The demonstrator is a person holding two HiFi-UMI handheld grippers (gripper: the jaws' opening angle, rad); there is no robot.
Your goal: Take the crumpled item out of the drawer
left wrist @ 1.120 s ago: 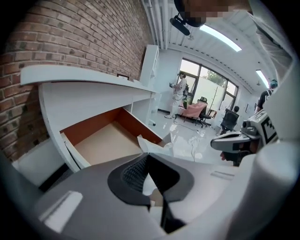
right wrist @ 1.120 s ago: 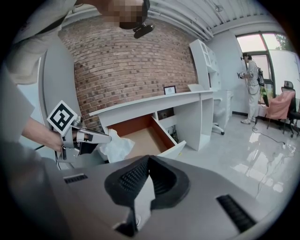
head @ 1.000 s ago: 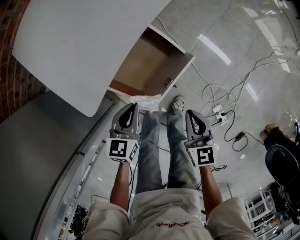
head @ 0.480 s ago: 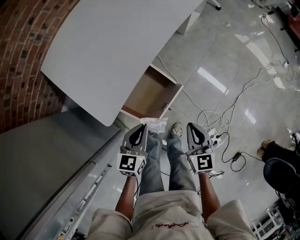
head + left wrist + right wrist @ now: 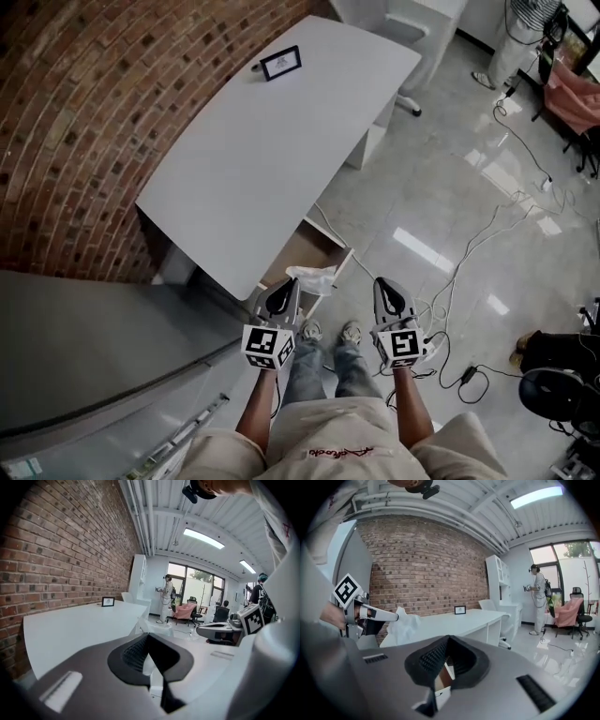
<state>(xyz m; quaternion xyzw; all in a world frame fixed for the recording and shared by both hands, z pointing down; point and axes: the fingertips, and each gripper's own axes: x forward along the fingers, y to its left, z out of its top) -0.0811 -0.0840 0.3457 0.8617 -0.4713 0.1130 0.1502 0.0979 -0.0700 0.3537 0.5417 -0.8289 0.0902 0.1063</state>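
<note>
The long white desk (image 5: pixel 272 159) stands along the red brick wall (image 5: pixel 84 141), with a small black-framed picture (image 5: pixel 281 62) on its far end and the open wooden drawer (image 5: pixel 317 253) under its near end. The crumpled white item (image 5: pixel 314 278) is at the tip of the left gripper (image 5: pixel 289 287), over the drawer's near edge. The right gripper (image 5: pixel 382 287) is to its right.

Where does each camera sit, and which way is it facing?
Head view: on the person's head, looking steeply down at the white desk and open drawer; forearms, legs, left gripper and right gripper show.
Left gripper view: rides the left gripper, facing along the desk toward the windows; its own closed fingers show.
Right gripper view: rides the right gripper, facing the brick wall; its closed fingers show, plus the left gripper pinching the crumpled item.
Shared: all three see the desk and its picture frame.
</note>
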